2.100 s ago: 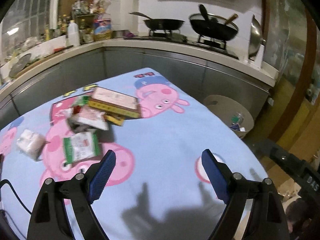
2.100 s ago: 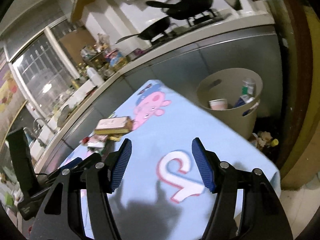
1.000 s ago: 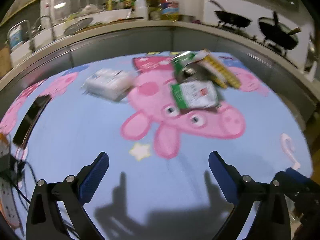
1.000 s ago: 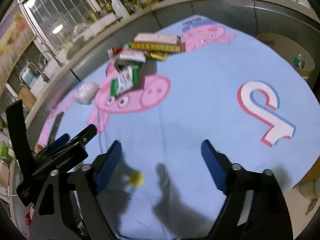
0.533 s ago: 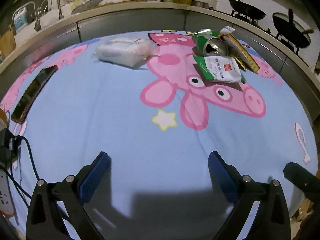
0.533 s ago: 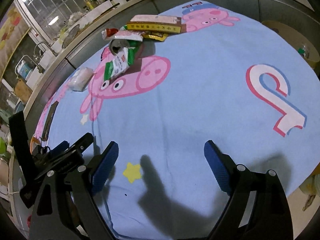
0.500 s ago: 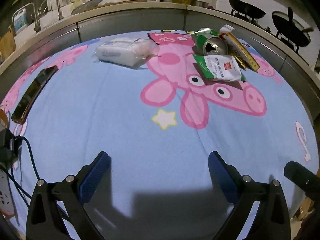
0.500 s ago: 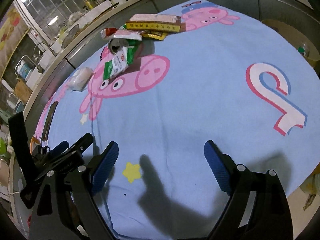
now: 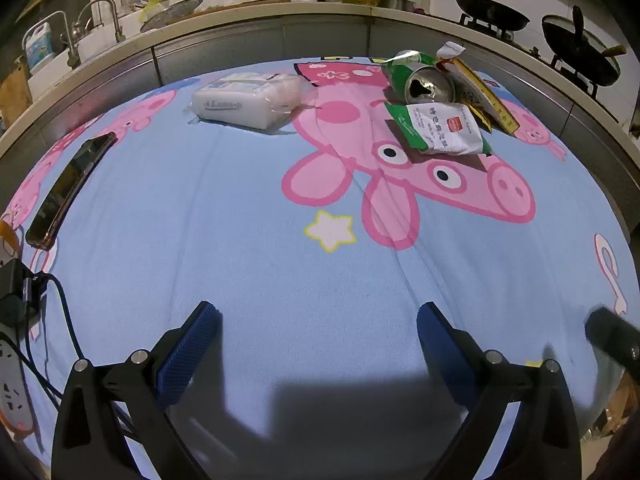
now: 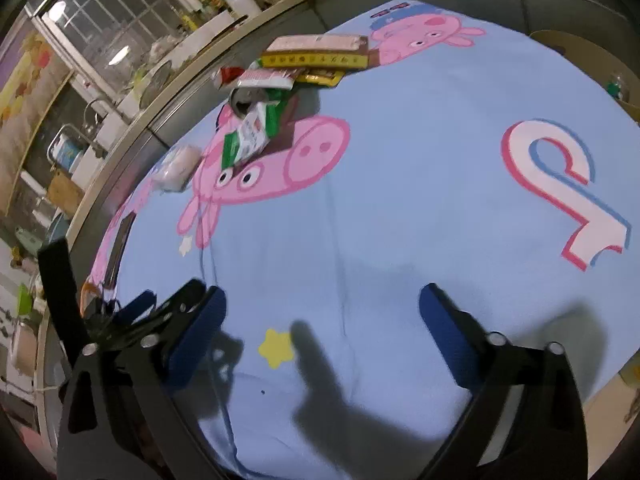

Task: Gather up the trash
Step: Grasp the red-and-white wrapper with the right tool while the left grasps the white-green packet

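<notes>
From the left wrist view, my left gripper (image 9: 316, 334) hangs over the near part of the desk, its blue-padded jaws spread wide with nothing between them but the light blue cartoon-pig cloth (image 9: 240, 240). The trash lies at the far side of the desk, well apart from my jaws: an opened drink can (image 9: 428, 86) on its side with its mouth toward me, a green and white snack packet (image 9: 438, 128) just in front of it, and a long yellow box (image 9: 486, 98) on the right of the can. Left of that heap rests a white soft pack of tissues (image 9: 248, 98). A dark phone (image 9: 68, 192) lies along the left edge of the cloth, with a black cable (image 9: 60, 308) below it. From the right wrist view, my right gripper (image 10: 320, 320) is likewise over bare cloth near a yellow star print (image 10: 276, 346); its jaws are wide but closing, with nothing between them. The same can (image 10: 246, 100), packet (image 10: 250, 134) and yellow box (image 10: 316, 58) sit far ahead, upper left of centre, the tissue pack (image 10: 178, 168) further left. My left gripper shows at the lower left, beside my left jaw. A beige bin (image 10: 572, 46) stands past the desk's right edge.
</notes>
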Motion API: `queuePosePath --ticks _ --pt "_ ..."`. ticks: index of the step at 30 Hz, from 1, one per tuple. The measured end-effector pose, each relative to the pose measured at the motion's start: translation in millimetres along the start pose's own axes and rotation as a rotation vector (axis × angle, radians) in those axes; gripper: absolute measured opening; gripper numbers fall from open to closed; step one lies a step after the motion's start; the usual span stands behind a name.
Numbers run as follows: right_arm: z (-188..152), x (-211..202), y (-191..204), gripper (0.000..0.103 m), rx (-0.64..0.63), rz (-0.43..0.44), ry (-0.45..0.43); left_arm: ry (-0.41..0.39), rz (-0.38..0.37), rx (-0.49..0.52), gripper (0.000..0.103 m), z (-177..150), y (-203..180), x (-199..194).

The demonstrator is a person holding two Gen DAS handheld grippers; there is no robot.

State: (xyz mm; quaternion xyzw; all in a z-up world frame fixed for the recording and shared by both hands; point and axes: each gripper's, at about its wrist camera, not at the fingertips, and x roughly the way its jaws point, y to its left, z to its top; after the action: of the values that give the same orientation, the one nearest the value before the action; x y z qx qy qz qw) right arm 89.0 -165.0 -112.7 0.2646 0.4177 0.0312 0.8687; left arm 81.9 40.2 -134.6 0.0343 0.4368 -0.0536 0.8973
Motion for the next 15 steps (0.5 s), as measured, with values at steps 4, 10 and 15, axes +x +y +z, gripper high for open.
queuePosePath --ticks 4,10,15 --pt "44 11 0 0.071 0.032 0.147 -0.025 -0.027 0.005 0.004 0.099 -5 -1 -1" --pt "142 67 -23 0.071 0.305 0.373 -0.015 -0.014 -0.018 -0.003 0.099 0 1 -1" --pt "163 117 -16 0.054 0.341 0.447 0.078 -0.037 -0.053 -0.014 0.099 10 10 -4"
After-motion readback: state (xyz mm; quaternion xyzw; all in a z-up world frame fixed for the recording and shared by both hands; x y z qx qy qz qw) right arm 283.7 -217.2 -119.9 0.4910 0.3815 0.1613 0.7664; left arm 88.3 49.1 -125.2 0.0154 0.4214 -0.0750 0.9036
